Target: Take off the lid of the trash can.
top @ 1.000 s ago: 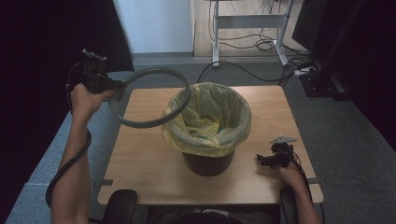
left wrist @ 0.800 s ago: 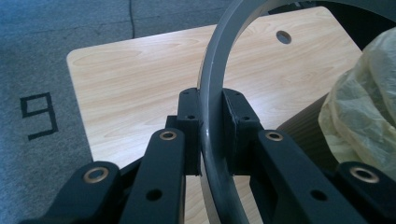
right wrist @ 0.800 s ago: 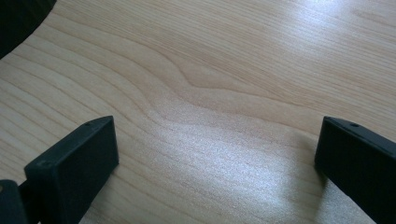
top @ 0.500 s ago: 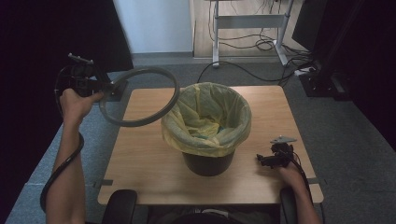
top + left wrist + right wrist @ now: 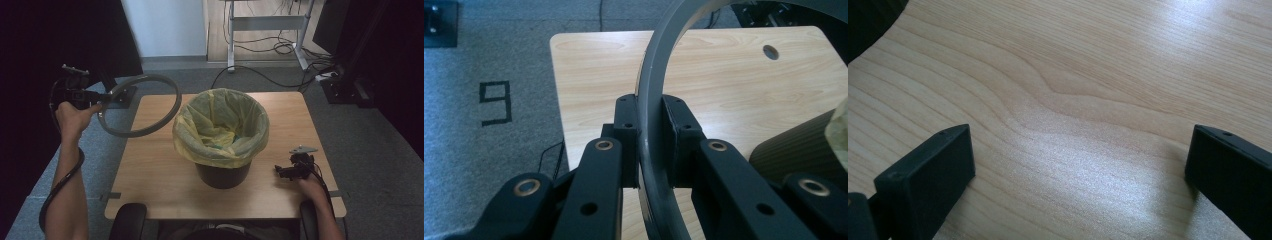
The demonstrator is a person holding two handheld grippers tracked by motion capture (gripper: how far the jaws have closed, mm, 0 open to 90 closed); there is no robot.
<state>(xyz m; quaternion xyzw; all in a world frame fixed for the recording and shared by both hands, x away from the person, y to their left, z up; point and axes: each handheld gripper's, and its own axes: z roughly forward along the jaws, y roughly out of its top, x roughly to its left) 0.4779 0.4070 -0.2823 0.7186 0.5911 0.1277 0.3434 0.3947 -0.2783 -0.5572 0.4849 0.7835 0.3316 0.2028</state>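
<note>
A grey plastic ring (image 5: 141, 105) hangs in the air over the table's left edge, held at its left rim by my left gripper (image 5: 102, 96). In the left gripper view the ring (image 5: 654, 90) runs between the two black pads (image 5: 626, 117), which press on it from both sides. A black bin (image 5: 222, 172) lined with a yellow bag (image 5: 220, 125) stands at the middle of the wooden table (image 5: 150, 165). My right gripper (image 5: 282, 171) rests low on the table right of the bin. Its fingertips (image 5: 928, 170) stand wide apart with bare wood between them.
Grey carpet (image 5: 100, 150) lies left of the table, with a taped number on it (image 5: 494, 102). A desk frame and cables (image 5: 265, 30) stand at the back, dark equipment (image 5: 350, 75) at the back right. A chair's armrests (image 5: 127, 222) sit at the table's front edge.
My left hand has carried the ring leftward, away from the bin and a little down. The right gripper has kept still.
</note>
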